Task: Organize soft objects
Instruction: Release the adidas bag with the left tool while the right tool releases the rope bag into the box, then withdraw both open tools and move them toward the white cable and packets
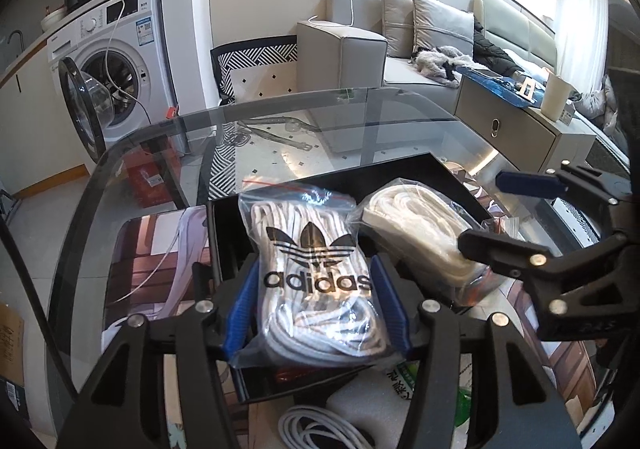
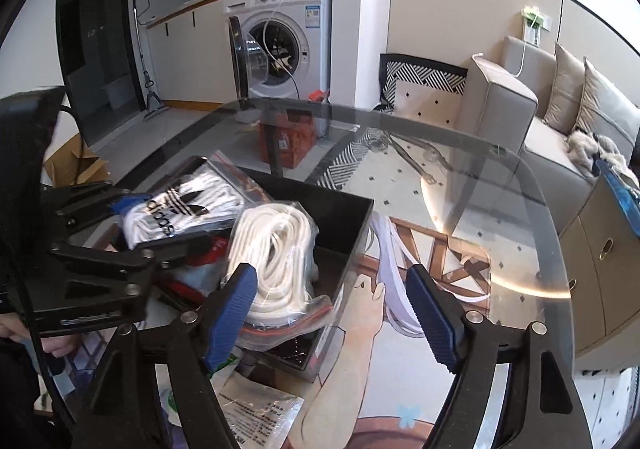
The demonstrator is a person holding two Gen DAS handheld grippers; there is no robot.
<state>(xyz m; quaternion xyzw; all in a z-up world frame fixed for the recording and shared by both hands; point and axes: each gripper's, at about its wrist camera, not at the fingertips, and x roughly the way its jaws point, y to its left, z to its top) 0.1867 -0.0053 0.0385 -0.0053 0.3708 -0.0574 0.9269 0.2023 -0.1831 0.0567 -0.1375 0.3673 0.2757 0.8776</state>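
Glass table (image 2: 460, 169) under everything, black box (image 2: 352, 221) as the landmark. Inside the box, toward its left side: adidas bag (image 1: 316, 269) of pale laces, gripped at its near end. Beside it, at the box's right: second bag (image 1: 416, 233), white cord coiled inside, lying free. Just outside the box's near wall: loose white cable (image 1: 320, 429) and printed packets (image 2: 256, 409), not yet sorted. Left gripper (image 1: 316, 313): jaws closed in on the adidas bag, blue pads pressed to both flanks. Right gripper (image 2: 332, 309): jaws spread wide, nothing between them, poised over the box's near right corner. Judged roughly midway: two bags boxed, strays left.
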